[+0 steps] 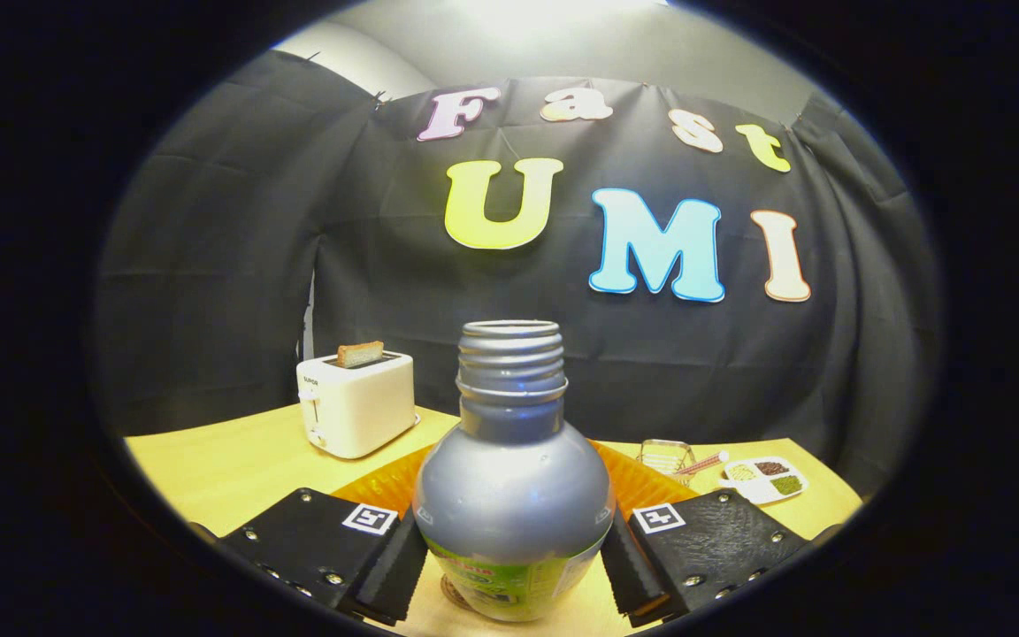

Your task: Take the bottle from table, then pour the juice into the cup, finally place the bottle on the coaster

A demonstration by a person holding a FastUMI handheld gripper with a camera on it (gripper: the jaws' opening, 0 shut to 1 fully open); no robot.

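The gripper (pixel 514 566) sits low over the desk (pixel 235 464) with its two fingers set on either side of the bottle (pixel 512 495). The pads lie right against the bottle's lower flanks, and the fingers appear clamped on it, though the very contact is hard to make out on the curved surface. The bottle stands upright between the fingers, its cap off and its threaded neck open at the top; a green label wraps its lower part. Under its base a small round coaster (pixel 449 591) peeks out on the desk. Just behind the bottle lies an orange mat (pixel 386 487). Farther back, beyond the left finger, a white toaster (pixel 356 402) stands on the desk with a slice of bread (pixel 360 354) sticking out of its slot. Beyond the right finger are a small wire rack (pixel 664 458) and a divided white dish (pixel 764 479) with bits of food.
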